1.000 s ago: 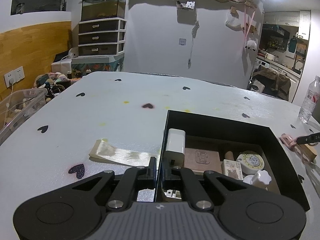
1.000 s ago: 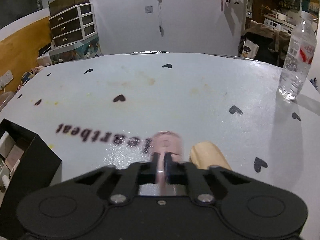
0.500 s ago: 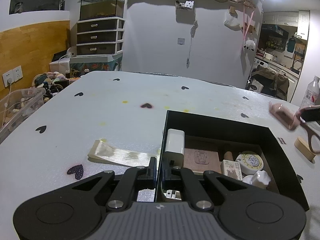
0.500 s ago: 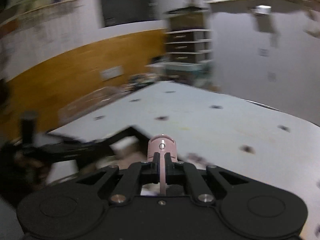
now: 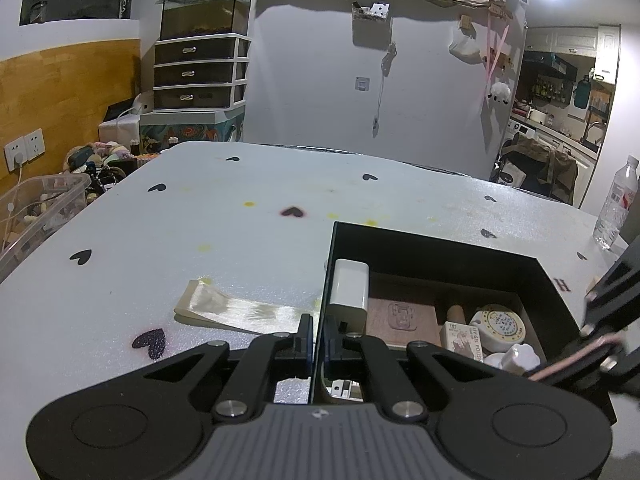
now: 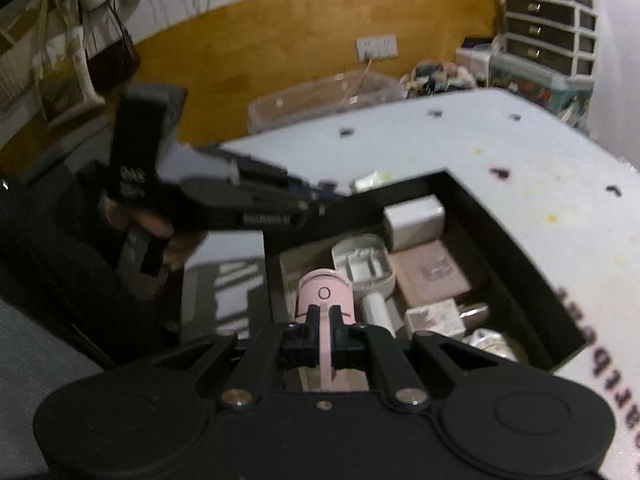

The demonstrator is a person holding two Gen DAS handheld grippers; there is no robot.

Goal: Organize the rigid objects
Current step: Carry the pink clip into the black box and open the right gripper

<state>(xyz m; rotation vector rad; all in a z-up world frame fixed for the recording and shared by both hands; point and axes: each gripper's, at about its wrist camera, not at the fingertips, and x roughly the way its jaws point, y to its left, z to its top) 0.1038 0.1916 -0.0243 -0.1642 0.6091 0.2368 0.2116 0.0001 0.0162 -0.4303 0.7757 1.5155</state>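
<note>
A black open box (image 5: pixel 436 240) sits on the white table. It holds a white charger (image 5: pixel 351 284), a brown leather card (image 5: pixel 400 316), a round tin (image 5: pixel 498 328) and other small items. My left gripper (image 5: pixel 319 332) is shut on the box's left wall at the near corner. My right gripper (image 6: pixel 325 316) is shut on a flat pink piece (image 6: pixel 324 296) and hangs over the near end of the box (image 6: pixel 500 216), pointing down into it. In the left wrist view the pink piece (image 5: pixel 572 362) shows at the box's right side.
A cream ribbon strip (image 5: pixel 240 312) lies left of the box. A water bottle (image 5: pixel 616 204) stands at the table's far right. A clear plastic bin (image 5: pixel 36 204) sits beyond the left edge. A hand (image 6: pixel 160 236) holds the left gripper's handle.
My right gripper has lifted the pink piece off the table right of the box and swung it left and around to hang over the box. The left gripper has stayed put.
</note>
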